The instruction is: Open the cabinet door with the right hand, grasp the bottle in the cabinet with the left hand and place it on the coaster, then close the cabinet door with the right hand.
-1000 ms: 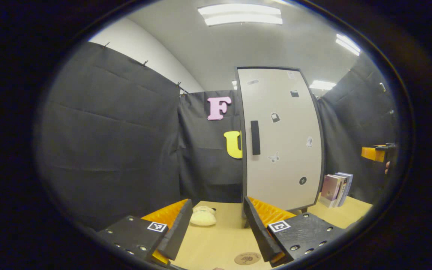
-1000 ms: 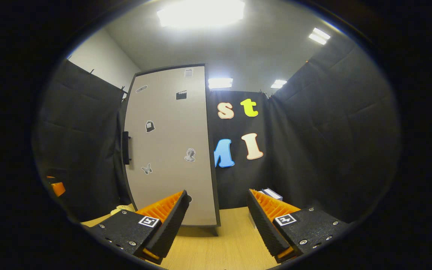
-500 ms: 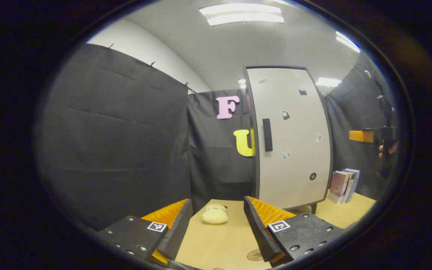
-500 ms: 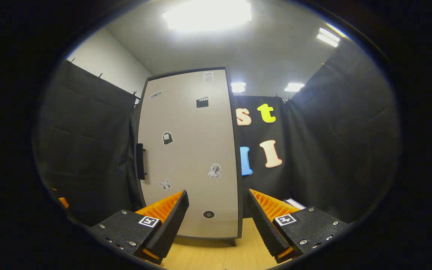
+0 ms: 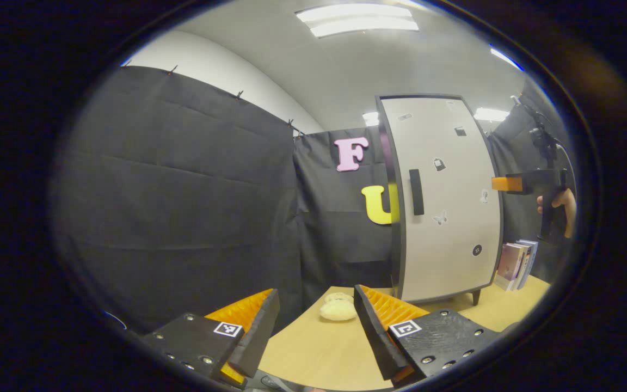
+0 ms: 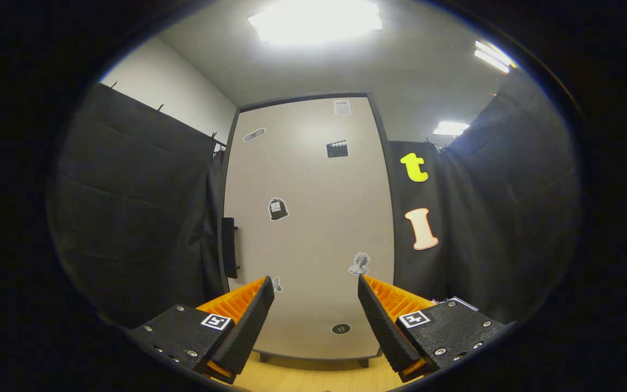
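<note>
Taking the cabinet door (image 6: pixel 308 228) as the landmark and working from its left side across: in the right gripper view the dark bar handle (image 6: pixel 229 247) is standing upright along the door's left edge, its long axis vertical, sticking out from the face toward the camera. The right gripper (image 6: pixel 316 321) is sitting in front of the door's lower middle with its fingers (image 6: pixel 248 316) spread wide apart and nothing between them — so the handle is lying to the left of the fingers and somewhat above their tips, apart from them, not yet touched. The gap between the fingers is running sideways, which looks suited to straddling a vertical bar once the gripper is shifting left toward that edge. The door is reading as shut and flat against its frame, so the bottle is sitting hidden behind it and I cannot tell where inside it is standing. In the left gripper view, the left gripper (image 5: pixel 316 332) is hanging low over the wooden surface (image 5: pixel 313 348), well left of the cabinet, fingers likewise parted and empty, with a pale soft lump (image 5: pixel 338 308) lying on the surface between it and the cabinet's foot. Judging by this, the right gripper is the nearer one to the handle — fitting its job of opening. To the right of the door, a few books (image 5: pixel 516 264) are leaning beside the cabinet.
</note>
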Demonstrator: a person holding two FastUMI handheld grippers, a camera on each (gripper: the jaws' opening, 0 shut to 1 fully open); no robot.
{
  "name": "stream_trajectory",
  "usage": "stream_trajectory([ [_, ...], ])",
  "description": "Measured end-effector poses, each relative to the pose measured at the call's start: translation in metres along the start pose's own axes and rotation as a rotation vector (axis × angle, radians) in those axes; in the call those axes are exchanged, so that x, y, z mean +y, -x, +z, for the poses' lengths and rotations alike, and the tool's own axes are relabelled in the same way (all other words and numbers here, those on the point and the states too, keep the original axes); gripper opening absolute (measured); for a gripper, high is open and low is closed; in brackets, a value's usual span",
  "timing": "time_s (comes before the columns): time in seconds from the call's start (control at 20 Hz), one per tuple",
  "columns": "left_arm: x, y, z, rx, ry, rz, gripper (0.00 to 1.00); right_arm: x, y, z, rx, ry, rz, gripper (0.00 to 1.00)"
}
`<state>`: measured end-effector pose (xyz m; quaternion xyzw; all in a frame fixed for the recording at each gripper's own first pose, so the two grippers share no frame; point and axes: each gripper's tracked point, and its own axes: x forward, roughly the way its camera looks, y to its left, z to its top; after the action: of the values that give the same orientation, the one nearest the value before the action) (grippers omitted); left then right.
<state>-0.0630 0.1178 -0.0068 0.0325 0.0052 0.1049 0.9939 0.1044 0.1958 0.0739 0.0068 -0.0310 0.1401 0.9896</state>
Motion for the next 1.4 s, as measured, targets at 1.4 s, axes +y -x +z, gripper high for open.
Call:
stream_trajectory([
  [1.4,0.103,0.019,-0.038,0.064,0.043,0.173,0.85,0.159,-0.182,-0.033,0.152,0.060,0.077,0.64],
])
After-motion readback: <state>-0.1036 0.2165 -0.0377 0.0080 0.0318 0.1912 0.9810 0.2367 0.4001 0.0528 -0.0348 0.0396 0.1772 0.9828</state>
